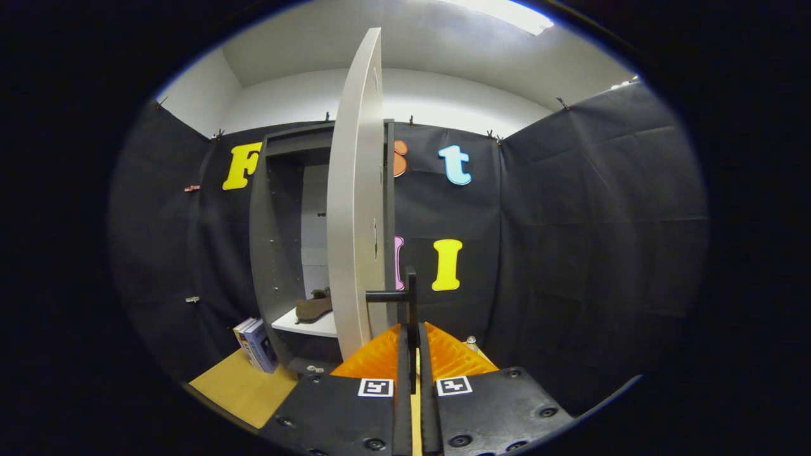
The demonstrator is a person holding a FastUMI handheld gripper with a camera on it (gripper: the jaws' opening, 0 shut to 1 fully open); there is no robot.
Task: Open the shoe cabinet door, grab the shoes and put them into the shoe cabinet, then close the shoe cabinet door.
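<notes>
With my tool point(412, 345) clamped tight on the door handle point(405, 295) and the shoe point(314, 306) shelved, I should swing the door point(355, 202) shut smoothly.

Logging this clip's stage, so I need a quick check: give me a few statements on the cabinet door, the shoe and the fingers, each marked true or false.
1. The shoe cabinet door stands open, seen nearly edge-on. True.
2. The gripper has its fingers closed on the door handle. True.
3. The cabinet shelf is bare. False: a brown shoe lies on it.
4. The shoe is held between the fingers. False: it sits inside the cabinet, beyond the door; the fingers grip the handle.
5. Books stand on the floor beside the cabinet. True.
</notes>
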